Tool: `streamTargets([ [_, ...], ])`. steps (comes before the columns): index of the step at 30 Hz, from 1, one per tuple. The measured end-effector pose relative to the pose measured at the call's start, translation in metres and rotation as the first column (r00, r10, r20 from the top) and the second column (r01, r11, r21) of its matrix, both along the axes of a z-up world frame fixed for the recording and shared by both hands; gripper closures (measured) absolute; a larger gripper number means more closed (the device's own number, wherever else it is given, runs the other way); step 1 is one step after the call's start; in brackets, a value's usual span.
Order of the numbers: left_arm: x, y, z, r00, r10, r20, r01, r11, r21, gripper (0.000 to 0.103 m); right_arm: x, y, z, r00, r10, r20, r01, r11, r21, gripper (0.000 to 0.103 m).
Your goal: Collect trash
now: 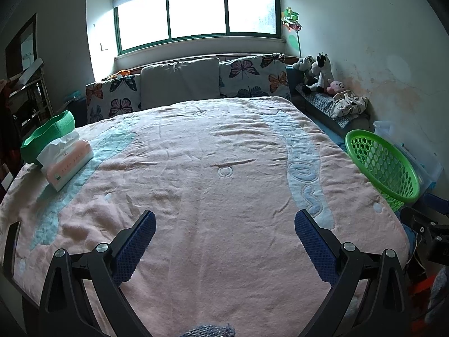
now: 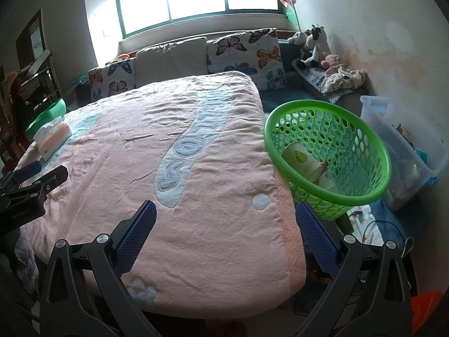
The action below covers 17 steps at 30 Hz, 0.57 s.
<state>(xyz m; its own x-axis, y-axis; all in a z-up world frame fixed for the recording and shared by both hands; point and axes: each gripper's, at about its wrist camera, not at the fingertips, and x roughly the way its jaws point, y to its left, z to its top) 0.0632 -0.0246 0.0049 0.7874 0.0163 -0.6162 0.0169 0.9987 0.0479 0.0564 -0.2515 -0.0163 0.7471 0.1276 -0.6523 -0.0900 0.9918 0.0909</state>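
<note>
A green perforated basket (image 2: pixel 350 146) leans at the right edge of the bed, with a pale paper cup (image 2: pixel 301 160) and other trash inside it. It also shows in the left wrist view (image 1: pixel 384 165). My left gripper (image 1: pixel 224 219) is open and empty over the near end of the pink blanket (image 1: pixel 210 168). My right gripper (image 2: pixel 226 210) is open and empty over the blanket's near right corner, just below the basket. The left gripper shows at the left edge of the right wrist view (image 2: pixel 36 177).
A tissue pack (image 1: pixel 67 163) and a green fabric bin (image 1: pixel 47 137) sit at the bed's left side. Pillows (image 1: pixel 182 84) line the headboard. Stuffed toys (image 1: pixel 317 73) and a clear plastic box (image 2: pixel 401 146) stand along the right wall.
</note>
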Motion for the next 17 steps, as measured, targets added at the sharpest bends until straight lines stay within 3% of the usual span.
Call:
streamTargets([
  [17,-0.0005,0.0005,0.0011,1.000,0.008,0.002,-0.008,1.000,-0.004,0.007,-0.0005,0.0003,-0.0002,1.000,0.002,-0.002,-0.002,1.000,0.002,0.004],
])
